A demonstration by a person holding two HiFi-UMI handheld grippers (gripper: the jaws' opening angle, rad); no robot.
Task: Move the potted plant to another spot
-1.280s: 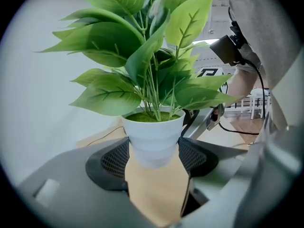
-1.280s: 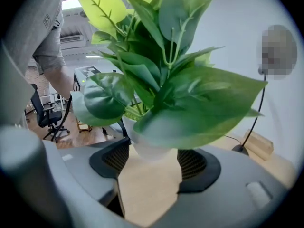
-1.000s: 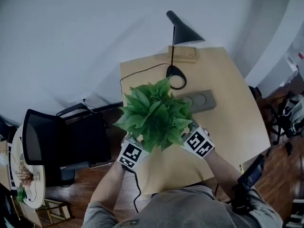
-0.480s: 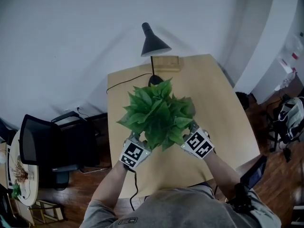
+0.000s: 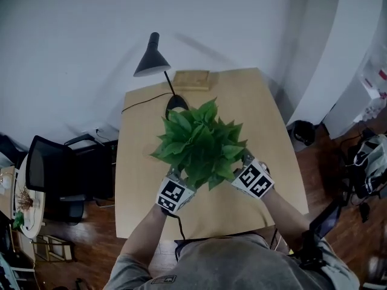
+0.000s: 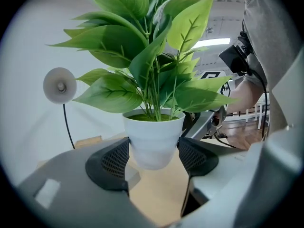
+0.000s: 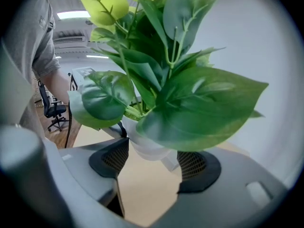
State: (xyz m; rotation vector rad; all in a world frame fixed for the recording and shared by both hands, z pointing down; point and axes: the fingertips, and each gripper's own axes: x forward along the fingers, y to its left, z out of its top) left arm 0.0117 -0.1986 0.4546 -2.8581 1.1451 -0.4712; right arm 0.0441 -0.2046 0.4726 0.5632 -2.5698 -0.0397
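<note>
Head view: the potted plant [image 5: 199,147] hangs over the near half of the table [image 5: 266,132], roughly midway between its left and right edges, with a gripper on either side.
Left gripper view: the left gripper [image 6: 154,158] is clamped on the white pot [image 6: 153,137], one black pad pressed to each side. The pot's base is clear of the table top.
Right gripper view: the right gripper [image 7: 152,161] grips the same pot from the opposite side, jaws wide around it. Leaves cover much of the pot.
Plant posture: upright.
Far left corner: a black lamp [image 5: 151,59].
Far edge, middle: a wooden block [image 5: 192,80].
Beyond the left edge: a black chair [image 5: 54,177].
</note>
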